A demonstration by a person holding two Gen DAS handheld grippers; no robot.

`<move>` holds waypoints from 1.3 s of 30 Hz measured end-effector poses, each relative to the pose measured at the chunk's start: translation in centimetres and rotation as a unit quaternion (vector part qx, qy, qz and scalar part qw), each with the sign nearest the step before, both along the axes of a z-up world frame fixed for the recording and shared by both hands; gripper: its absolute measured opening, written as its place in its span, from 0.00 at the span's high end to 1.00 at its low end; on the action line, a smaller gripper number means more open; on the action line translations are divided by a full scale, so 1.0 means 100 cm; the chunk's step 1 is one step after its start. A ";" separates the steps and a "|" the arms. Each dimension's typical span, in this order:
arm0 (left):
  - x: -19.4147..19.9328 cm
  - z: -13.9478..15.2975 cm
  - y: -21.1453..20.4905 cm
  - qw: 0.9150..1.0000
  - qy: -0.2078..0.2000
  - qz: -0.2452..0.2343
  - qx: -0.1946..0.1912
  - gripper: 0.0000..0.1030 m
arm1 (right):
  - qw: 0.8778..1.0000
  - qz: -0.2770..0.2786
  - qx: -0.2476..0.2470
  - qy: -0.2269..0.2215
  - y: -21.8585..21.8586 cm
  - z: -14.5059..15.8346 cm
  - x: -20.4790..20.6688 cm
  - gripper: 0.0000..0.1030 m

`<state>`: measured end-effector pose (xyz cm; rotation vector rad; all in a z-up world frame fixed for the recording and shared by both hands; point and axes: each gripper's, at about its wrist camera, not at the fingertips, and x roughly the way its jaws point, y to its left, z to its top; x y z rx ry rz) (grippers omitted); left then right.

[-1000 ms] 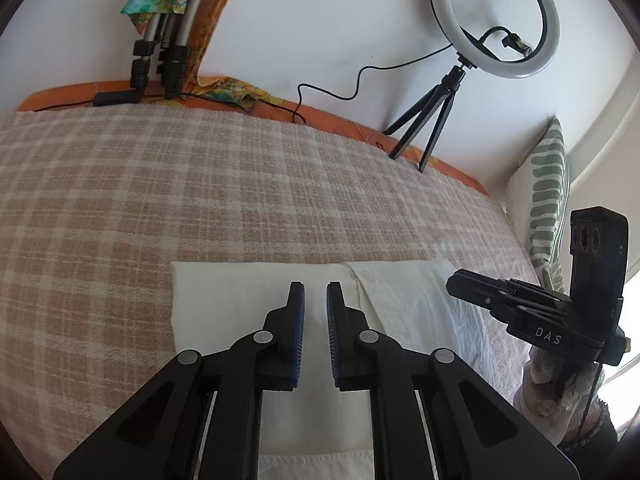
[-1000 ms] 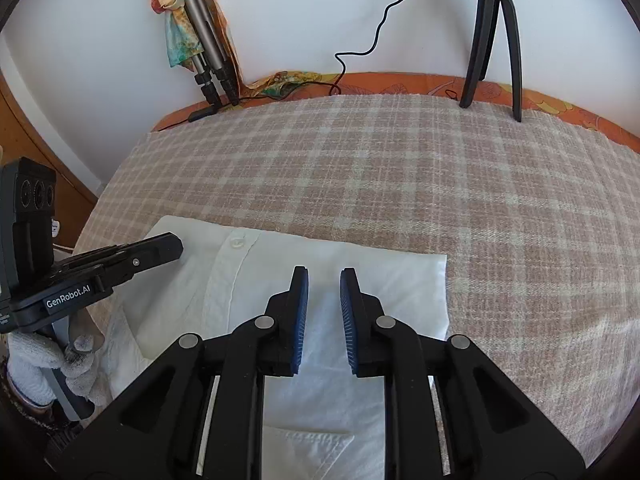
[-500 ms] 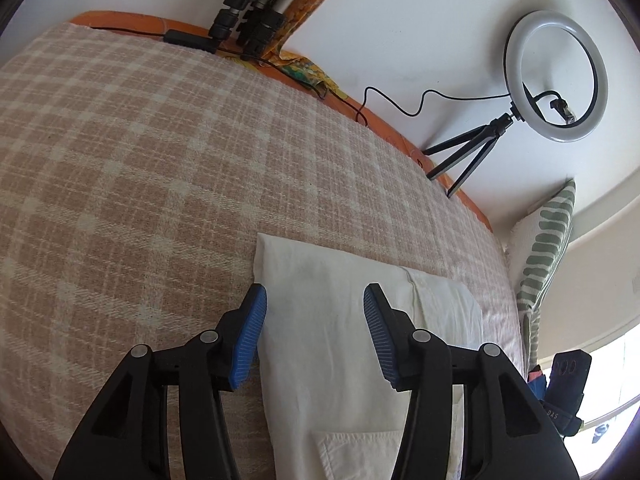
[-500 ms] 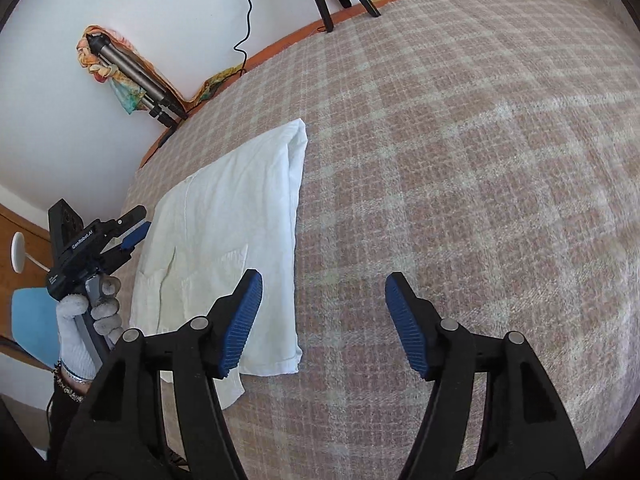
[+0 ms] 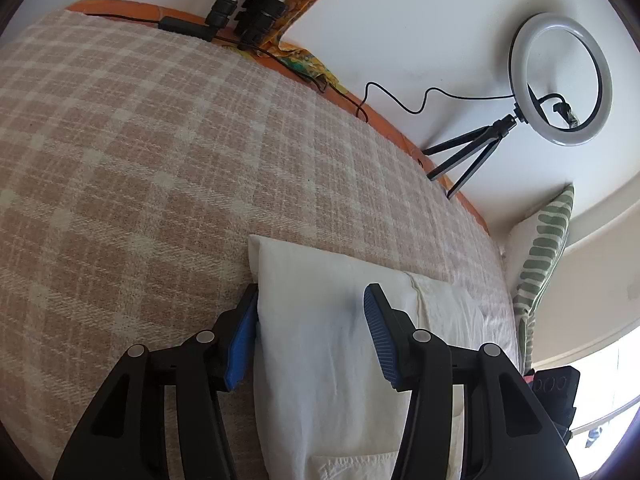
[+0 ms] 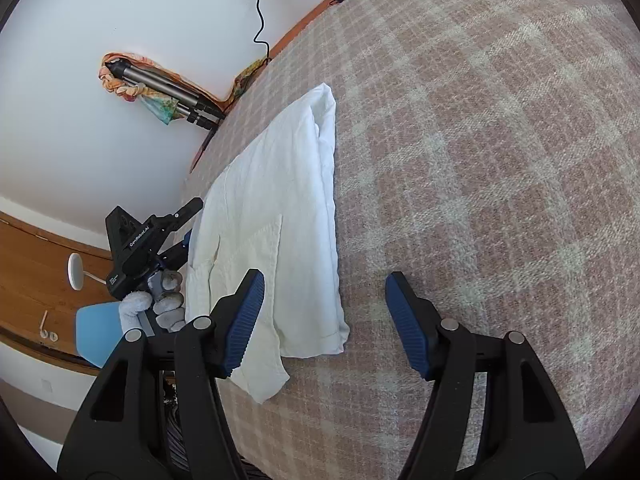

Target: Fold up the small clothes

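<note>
A folded white shirt (image 5: 320, 340) lies flat on the pink plaid blanket (image 5: 140, 140). My left gripper (image 5: 311, 296) is open and straddles the shirt's left folded edge: one blue pad sits beside the edge on the blanket, the other hovers over the cloth. In the right wrist view the same shirt (image 6: 288, 208) runs away from me. My right gripper (image 6: 325, 278) is open wide around its near right corner, one pad over the cloth and one over the blanket. The left gripper (image 6: 188, 224), in a gloved hand (image 6: 160, 292), shows at the shirt's far side.
A ring light on a small tripod (image 5: 560, 80) and its cable stand at the bed's far edge. Folded tripod legs (image 5: 248, 0) lean on the wall. A green striped cushion (image 5: 544, 248) is at the right. A blue chair (image 6: 96, 336) stands beside the bed.
Both grippers went from nearly shut to open and rolled. The left one moved to the shirt's left edge, the right one to its right corner, both lower.
</note>
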<state>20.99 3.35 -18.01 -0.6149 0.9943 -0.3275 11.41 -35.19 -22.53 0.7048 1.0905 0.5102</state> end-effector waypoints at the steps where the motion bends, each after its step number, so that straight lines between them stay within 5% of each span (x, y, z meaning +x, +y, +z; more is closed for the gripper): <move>1: 0.000 0.000 0.000 1.000 0.000 -0.001 0.000 0.52 | 1.000 0.004 -0.002 -0.001 0.001 0.000 -0.003 0.36; 5: 0.001 0.000 -0.004 1.000 -0.006 -0.007 0.013 0.58 | 1.000 0.006 0.002 0.002 0.009 -0.004 0.003 0.45; 8: 0.002 -0.001 -0.006 1.000 -0.005 -0.013 0.010 0.69 | 1.000 0.011 0.011 0.018 0.015 -0.010 0.008 0.67; 11: 0.002 0.002 -0.010 1.000 -0.006 -0.022 0.001 0.85 | 0.999 0.018 -0.034 -0.001 0.028 -0.001 0.008 0.72; 15: -0.004 0.017 -0.016 0.999 -0.032 -0.027 0.015 0.91 | 0.995 0.027 -0.084 -0.041 0.040 0.019 0.001 0.85; 25: -0.024 0.063 -0.040 0.992 -0.109 -0.045 0.032 0.93 | 0.975 0.030 -0.176 -0.135 0.057 0.073 -0.016 0.89; 39: 0.010 0.102 -0.149 0.980 -0.165 -0.112 0.009 0.93 | 0.954 -0.076 -0.221 -0.185 -0.058 0.121 -0.014 0.90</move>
